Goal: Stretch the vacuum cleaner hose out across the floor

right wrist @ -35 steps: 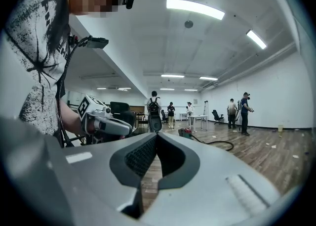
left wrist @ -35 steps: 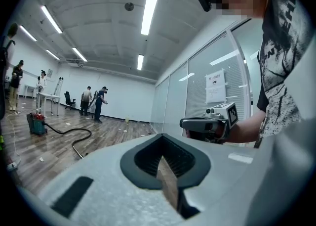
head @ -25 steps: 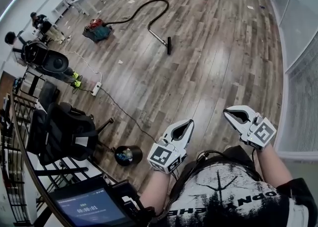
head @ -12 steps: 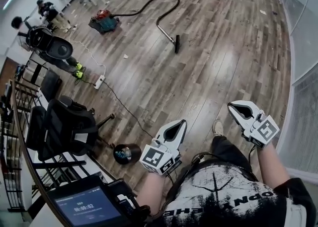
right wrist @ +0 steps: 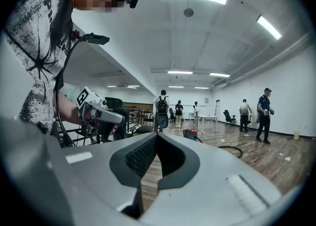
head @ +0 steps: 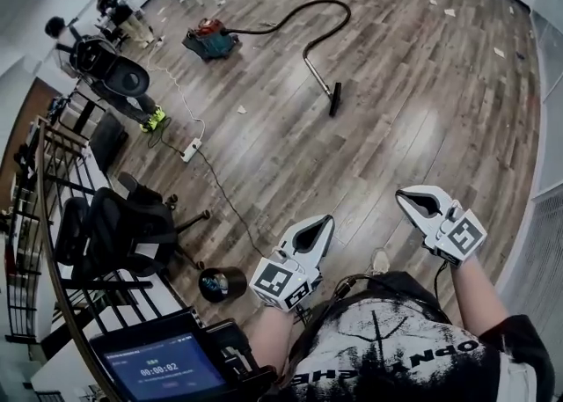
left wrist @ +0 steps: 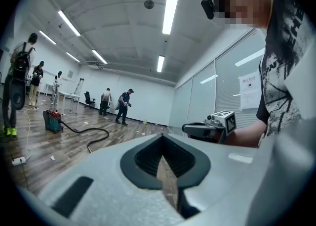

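Stretching had not been started: the black hose (head: 303,13) was seen lying in a loose curve on the wooden floor (head: 396,127), well apart from the person, running from the red vacuum cleaner (head: 209,42) round to the nozzle (head: 335,99). The left hand-held gripper (head: 326,220) and right hand-held gripper (head: 401,196) were held with jaws together and nothing between them, so the whole job was judged to remain.

The hose (head: 339,3) is showing black, the vacuum cleaner (head: 209,42) red and teal, the floor (head: 413,119) grey-brown wood grain, the left gripper (head: 328,220) and right gripper (head: 402,197) white with black-and-white square markers.
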### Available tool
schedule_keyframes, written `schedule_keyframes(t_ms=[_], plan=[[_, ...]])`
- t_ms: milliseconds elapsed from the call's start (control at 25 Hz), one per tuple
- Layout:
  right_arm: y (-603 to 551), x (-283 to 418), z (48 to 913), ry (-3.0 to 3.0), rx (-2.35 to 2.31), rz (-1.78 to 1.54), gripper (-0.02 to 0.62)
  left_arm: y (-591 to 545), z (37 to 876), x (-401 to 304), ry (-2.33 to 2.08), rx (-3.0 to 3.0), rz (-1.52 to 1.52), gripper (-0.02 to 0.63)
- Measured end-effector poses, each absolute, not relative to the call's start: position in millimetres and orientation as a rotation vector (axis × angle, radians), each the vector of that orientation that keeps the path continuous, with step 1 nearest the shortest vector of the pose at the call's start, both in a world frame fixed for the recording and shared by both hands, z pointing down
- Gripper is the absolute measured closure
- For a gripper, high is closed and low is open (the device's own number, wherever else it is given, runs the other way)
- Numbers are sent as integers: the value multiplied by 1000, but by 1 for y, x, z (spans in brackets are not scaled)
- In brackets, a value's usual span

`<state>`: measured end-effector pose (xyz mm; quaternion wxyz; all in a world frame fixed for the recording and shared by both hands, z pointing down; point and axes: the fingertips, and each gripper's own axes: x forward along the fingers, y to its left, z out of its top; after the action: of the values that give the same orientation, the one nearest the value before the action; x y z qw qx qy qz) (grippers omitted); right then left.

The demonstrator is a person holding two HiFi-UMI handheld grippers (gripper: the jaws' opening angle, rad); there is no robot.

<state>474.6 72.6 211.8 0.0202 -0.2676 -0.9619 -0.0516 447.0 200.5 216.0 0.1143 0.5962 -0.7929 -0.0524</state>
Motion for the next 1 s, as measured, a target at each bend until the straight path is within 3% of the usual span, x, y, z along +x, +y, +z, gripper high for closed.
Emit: schedule_keyframes(t_ms=[440, 1000], plan=[[-23, 412, 218, -2960, -949, -105, 589, 101, 200, 374, -2438, 1671, -117, 606], [-29, 344, 230, -2962, -948, -50, 589, 81, 226, 314, -2401, 1681, -146, 606]])
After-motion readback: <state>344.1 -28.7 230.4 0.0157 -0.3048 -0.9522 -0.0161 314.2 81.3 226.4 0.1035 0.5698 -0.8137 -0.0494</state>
